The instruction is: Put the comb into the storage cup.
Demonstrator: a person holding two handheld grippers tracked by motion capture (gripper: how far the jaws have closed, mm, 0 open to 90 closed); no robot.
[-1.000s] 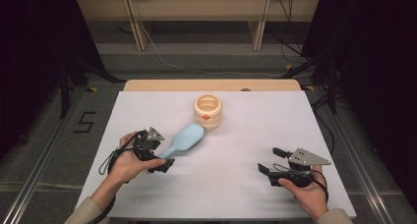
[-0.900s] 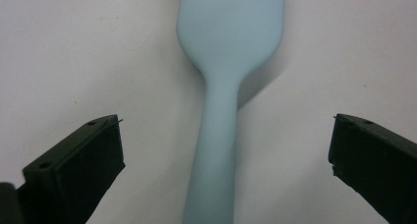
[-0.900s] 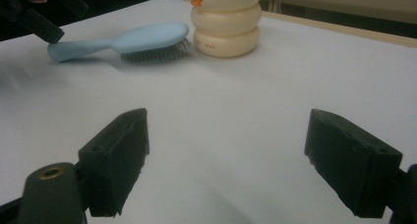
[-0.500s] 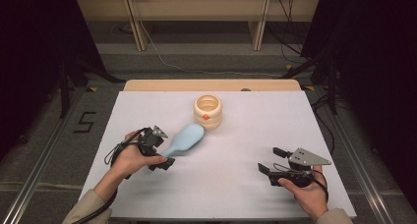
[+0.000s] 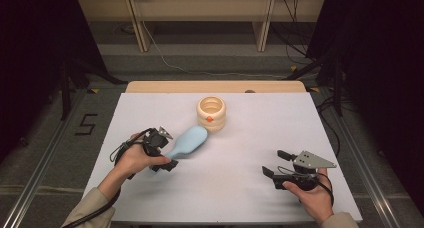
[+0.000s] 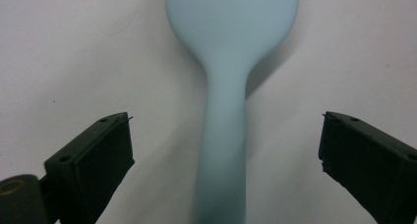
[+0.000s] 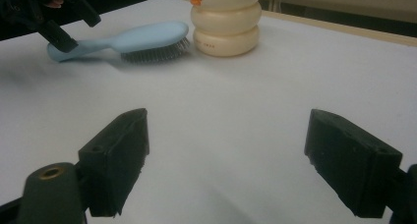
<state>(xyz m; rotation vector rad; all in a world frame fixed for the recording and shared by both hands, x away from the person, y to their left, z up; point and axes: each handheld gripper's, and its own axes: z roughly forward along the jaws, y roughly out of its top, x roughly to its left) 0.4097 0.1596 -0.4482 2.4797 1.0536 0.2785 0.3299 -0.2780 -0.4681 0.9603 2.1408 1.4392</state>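
**Ana:** Hairbrush first, since that was what the left gripper was after. It lay bristles down on the white table, left of the middle, handle toward the person and head toward the far edge. The jaws stood spread, one on either side of the handle, with bare table showing between each pad and the plastic in the left gripper view. Nothing was clamped.

**Ben:** Why come at it from that end?

**Ana:** My guess is that the handle is the narrow part, so the jaws could straddle it, and the brush would lift as it is normally held. The left hand had the tool lined up along the handle.

**Ben:** And the right gripper?

**Ana:** Parked near the front right of the table, well apart from the brush, jaws wide and holding nothing. I read it as waiting.

**Ben:** What sat beyond the brush?

**Ana:** A cream ribbed container, open at the top, with an orange mark on its side. It stood upright just past the brush head. Whether the two touched, I could not tell.

**Ben:** Anything else unclear?

**Ana:** The handle's end was cut off at the bottom of the left gripper view, and the top of the head was cropped there too. The bristles showed from the side in the right gripper view. The container's inside was hard to make out.
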